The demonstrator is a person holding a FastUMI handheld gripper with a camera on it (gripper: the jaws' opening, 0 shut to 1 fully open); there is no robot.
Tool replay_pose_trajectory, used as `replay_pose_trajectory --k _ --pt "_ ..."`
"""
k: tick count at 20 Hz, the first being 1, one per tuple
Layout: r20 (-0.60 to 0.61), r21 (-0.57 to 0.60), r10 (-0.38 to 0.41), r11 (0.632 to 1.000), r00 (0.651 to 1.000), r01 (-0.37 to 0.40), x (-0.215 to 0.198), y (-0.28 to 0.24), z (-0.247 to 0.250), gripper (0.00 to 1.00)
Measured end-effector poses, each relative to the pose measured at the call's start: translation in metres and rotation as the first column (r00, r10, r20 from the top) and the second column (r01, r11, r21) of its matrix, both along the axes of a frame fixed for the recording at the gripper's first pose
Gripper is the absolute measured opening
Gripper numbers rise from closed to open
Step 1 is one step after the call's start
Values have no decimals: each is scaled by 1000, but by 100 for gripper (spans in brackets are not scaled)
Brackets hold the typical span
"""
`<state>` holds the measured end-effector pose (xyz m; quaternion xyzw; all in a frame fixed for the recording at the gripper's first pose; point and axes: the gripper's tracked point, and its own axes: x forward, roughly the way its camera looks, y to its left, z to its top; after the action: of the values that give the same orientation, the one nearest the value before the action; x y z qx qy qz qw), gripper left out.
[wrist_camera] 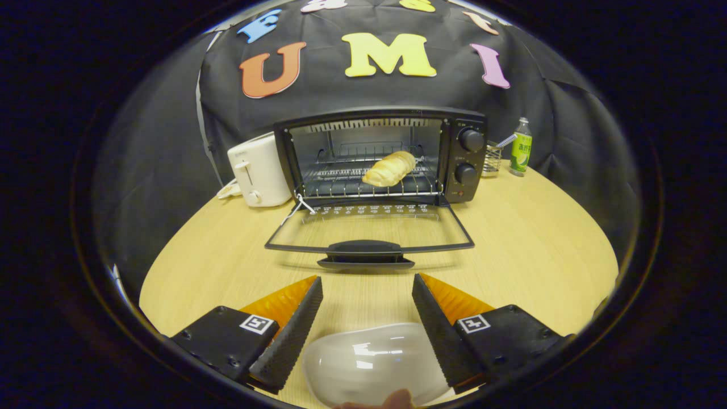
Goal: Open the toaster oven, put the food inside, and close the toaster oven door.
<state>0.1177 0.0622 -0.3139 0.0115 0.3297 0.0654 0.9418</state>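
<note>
Nearest me, a white plate lies on the desk between the fingers of my tongs, which stand apart and grip nothing. Beyond them the toaster oven sits with its door dropped flat toward me. Bread rests on the rack inside. Left of the oven stands a white toaster; far right, a green bottle.

Even, warm light from above; glare on the white plate, fisheye bending at the edges.
</note>
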Motion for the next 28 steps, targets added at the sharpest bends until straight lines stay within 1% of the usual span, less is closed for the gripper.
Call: replay_pose_trajectory --k 3,10,13,17,20,24,28 --pt "-26 -31 -1 1000 1000 0 11 0 -12 100" --pt "-76 -52 -6 999 997 2 22 6 -29 100" --pt "-109 -53 -23 998 994 17 27 8 -35 100" --pt "-105 -15 -74 997 992 73 29 9 -27 100" --pt "-32 -2 -83 997 996 83 30 11 -7 100" --pt "39 58 -101 993 994 99 40 12 24 100" --pt "159 28 -80 997 984 76 57 14 55 100"
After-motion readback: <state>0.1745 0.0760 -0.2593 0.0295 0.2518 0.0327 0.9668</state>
